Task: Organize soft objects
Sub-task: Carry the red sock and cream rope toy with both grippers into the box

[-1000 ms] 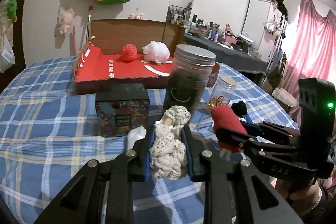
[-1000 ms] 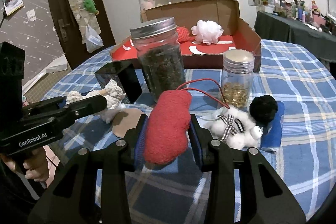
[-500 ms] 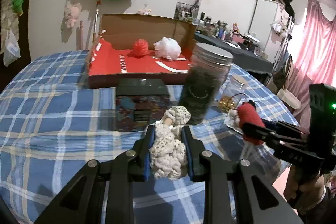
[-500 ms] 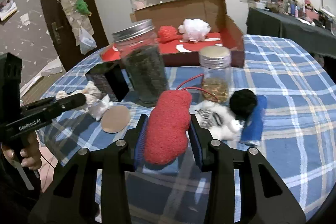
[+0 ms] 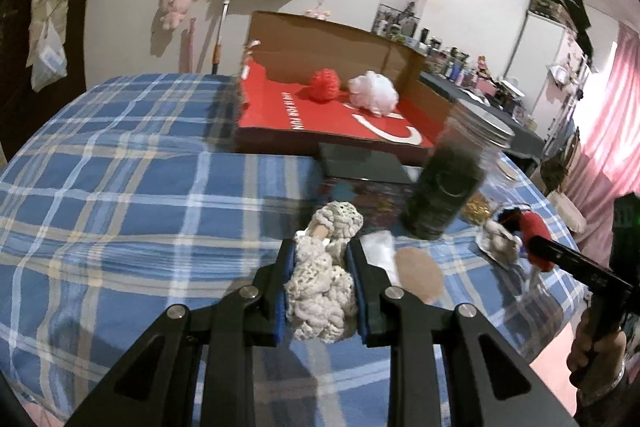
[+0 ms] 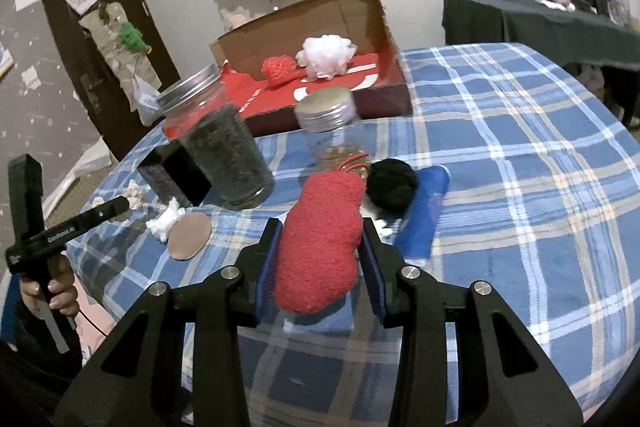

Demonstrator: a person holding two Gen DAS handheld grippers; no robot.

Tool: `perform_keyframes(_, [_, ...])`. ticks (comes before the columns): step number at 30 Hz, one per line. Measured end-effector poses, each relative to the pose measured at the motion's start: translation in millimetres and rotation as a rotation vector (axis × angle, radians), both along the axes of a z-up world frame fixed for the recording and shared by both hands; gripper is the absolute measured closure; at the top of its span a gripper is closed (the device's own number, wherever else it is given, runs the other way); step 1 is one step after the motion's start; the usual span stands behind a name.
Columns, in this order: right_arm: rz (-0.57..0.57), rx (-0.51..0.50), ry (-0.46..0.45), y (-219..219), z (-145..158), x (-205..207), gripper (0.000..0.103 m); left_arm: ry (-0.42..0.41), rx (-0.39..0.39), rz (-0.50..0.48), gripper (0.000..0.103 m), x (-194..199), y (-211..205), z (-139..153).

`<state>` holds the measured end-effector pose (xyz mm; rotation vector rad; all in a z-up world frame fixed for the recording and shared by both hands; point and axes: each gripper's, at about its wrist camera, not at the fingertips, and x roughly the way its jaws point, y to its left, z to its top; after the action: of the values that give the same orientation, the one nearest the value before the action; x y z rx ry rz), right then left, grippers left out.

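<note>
My left gripper [image 5: 320, 259] is shut on a cream crocheted doll [image 5: 322, 283], held above the blue plaid tablecloth. My right gripper [image 6: 320, 239] is shut on a red fuzzy soft toy [image 6: 324, 239] with a red cord, also held above the table. It shows at the right of the left wrist view [image 5: 534, 239]. An open cardboard box with a red floor [image 5: 332, 119] stands at the far side, with a red yarn ball [image 5: 325, 85] and a white puff [image 5: 374, 98] inside. A black pompom [image 6: 392, 183] lies on a blue cloth [image 6: 426, 211].
A tall dark-filled glass jar [image 6: 222, 151], a small jar with a metal lid [image 6: 330, 131] and a black box [image 6: 172, 175] stand mid-table. A brown round pad [image 6: 190, 235] and a white scrap [image 6: 166, 223] lie near the front edge. A small plush [image 5: 500, 247] lies on the right.
Both grippers have risen and pulled back from the table with their toys. The left view has swung left, the right view now looks down more on the table.
</note>
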<state>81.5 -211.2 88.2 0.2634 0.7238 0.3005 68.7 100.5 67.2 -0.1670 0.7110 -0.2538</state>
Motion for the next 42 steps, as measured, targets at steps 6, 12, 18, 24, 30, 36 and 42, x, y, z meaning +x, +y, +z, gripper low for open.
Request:
perform_keyframes(6, [-0.017,0.015,0.013,-20.9,5.7,9.8,0.066,0.024,0.003,0.033,0.076,18.4,20.8,-3.6])
perform_keyframes(12, [-0.021,-0.030,0.020,-42.6,17.0,32.4,0.066,0.063,0.012,0.014,0.076,46.0,31.5,-8.0])
perform_keyframes(18, [0.000,-0.083,0.022,-54.3,25.2,57.2,0.066,0.065,0.055,-0.048,0.076,68.1,29.6,-7.7])
perform_keyframes(24, [0.056,-0.113,0.013,-54.4,28.3,79.9,0.066,0.043,0.093,-0.097,0.076,83.4,25.5,0.1])
perform_keyframes(30, [0.105,-0.159,-0.008,-45.2,28.4,91.3,0.066,0.033,0.124,-0.143,0.076,93.3,20.0,5.1])
perform_keyframes(36, [0.149,-0.217,-0.035,-34.2,32.9,100.9,0.066,0.022,0.145,-0.185,0.076,102.3,12.9,9.3])
perform_keyframes(42, [0.180,-0.248,-0.039,-30.0,34.5,113.4,0.066,0.014,0.158,-0.231,0.076,111.5,3.7,11.1])
